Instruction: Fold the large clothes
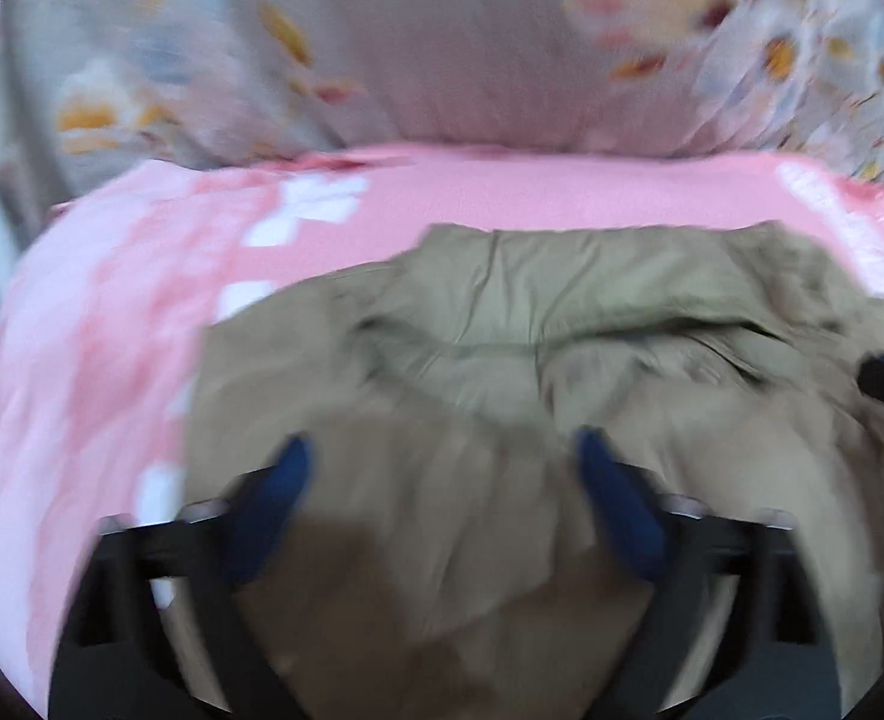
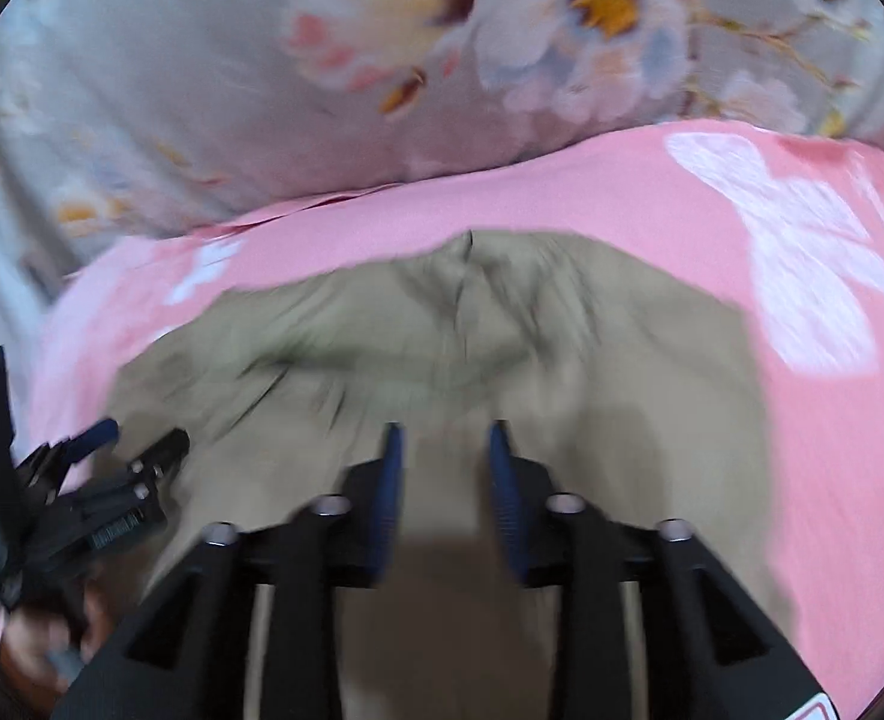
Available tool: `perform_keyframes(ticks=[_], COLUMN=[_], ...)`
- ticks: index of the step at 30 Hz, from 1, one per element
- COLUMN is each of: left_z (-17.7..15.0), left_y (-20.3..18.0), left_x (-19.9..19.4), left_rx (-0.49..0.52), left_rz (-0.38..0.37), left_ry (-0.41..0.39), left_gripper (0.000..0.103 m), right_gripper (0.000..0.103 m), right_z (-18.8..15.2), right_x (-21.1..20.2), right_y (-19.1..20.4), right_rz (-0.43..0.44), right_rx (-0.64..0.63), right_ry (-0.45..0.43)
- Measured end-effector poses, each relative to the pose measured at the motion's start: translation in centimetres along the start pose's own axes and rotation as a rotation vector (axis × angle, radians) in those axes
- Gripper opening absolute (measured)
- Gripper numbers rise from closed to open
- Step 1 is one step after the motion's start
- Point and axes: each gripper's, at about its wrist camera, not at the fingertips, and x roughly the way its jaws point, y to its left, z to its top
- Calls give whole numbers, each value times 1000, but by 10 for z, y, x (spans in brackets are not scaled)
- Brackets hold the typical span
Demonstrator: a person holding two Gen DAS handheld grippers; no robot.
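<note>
The khaki garment (image 1: 502, 396) lies spread on the pink bedspread (image 1: 442, 186), in front of a flowered pillow (image 1: 382, 48). It looks light and soft, so expect it to slump and drag rather than hold a shape; you would do best to pinch it at a hem or seam edge through both layers, not out in the loose middle. The cloth is dull olive-tan, creased, with a bunched ridge across its middle; blur hides finer detail. Your left gripper (image 1: 442, 450) stands wide apart above it, holding nothing. Your right gripper (image 2: 445, 444) is narrower but parted, and empty too.
</note>
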Motion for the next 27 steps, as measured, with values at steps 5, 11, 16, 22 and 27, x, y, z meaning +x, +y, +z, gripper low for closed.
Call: perform_keyframes(ticks=[5,11,16,22,27], left_z=[-85,-205,-271,-290,-290], left_y=[62,149,175,172,158], left_x=[-102,-178,-211,-222,-222], left_rx=[-38,-285,-466,-602,-575], left_rz=[-105,-207,-265,-315,-325], left_ry=[55,211,227,199,213], left_gripper=[96,96,96,95,71], right_gripper=[55,58,59,61,61], right_z=[-104,-226,-279,-300,-312], right_x=[-129,-231,-254,-235,-232], right_y=[-45,-115,-113,-100,-99], right_rz=[-66,-41,-4,70,46], right_rx=[4,230,275,357,390], right_ry=[-38,-1,-15,11,-19])
